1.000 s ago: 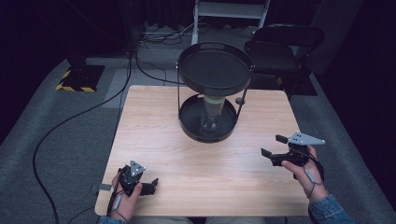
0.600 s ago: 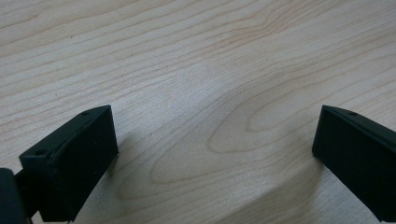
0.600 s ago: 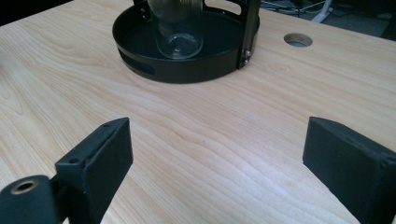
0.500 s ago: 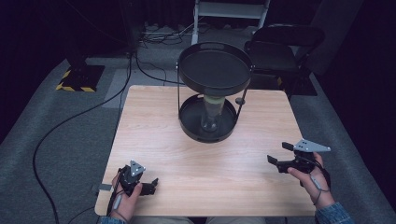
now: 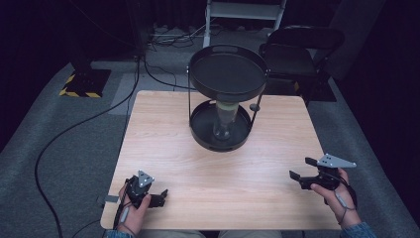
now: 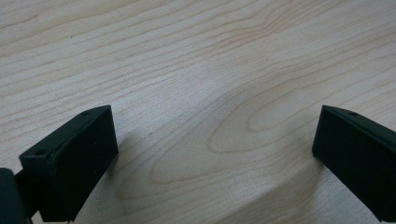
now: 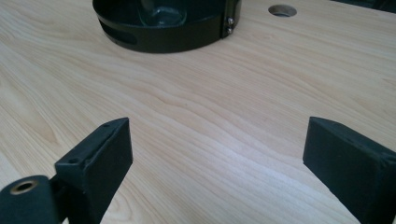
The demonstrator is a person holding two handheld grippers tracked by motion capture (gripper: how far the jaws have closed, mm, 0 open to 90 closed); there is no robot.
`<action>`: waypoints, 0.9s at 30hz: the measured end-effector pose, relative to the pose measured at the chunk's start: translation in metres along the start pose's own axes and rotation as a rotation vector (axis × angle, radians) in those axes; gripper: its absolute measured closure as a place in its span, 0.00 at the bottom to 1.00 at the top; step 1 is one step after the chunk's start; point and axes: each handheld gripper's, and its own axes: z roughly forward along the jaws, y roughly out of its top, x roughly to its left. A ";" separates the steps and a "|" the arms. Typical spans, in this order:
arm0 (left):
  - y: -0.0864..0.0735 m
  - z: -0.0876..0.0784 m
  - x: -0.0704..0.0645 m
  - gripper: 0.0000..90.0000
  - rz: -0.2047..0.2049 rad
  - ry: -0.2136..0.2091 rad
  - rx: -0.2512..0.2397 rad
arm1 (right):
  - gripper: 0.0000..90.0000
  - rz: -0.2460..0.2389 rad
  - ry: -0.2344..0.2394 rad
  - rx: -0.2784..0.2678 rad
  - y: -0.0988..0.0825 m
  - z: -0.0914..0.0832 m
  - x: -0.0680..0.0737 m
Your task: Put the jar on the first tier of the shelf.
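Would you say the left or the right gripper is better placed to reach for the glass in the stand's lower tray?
Probably the right gripper: open, jaws facing the glass in the lower tray. The left gripper faces bare table.

Matt pale wood-grain table (image 5: 163, 144)
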 end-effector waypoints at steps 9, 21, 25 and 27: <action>0.000 0.000 0.000 0.00 -0.001 0.000 -0.001 | 0.09 -0.004 -0.006 0.031 -0.016 -0.002 -0.003; 0.000 0.000 0.000 0.00 0.000 0.000 0.000 | 0.09 0.017 -0.018 0.061 -0.036 -0.004 -0.007; 0.000 0.000 0.000 0.00 -0.001 0.000 0.000 | 0.09 0.028 -0.016 0.072 -0.043 -0.002 -0.008; 0.000 0.000 0.000 0.00 -0.001 0.000 -0.001 | 0.09 0.030 -0.017 0.076 -0.047 -0.001 -0.008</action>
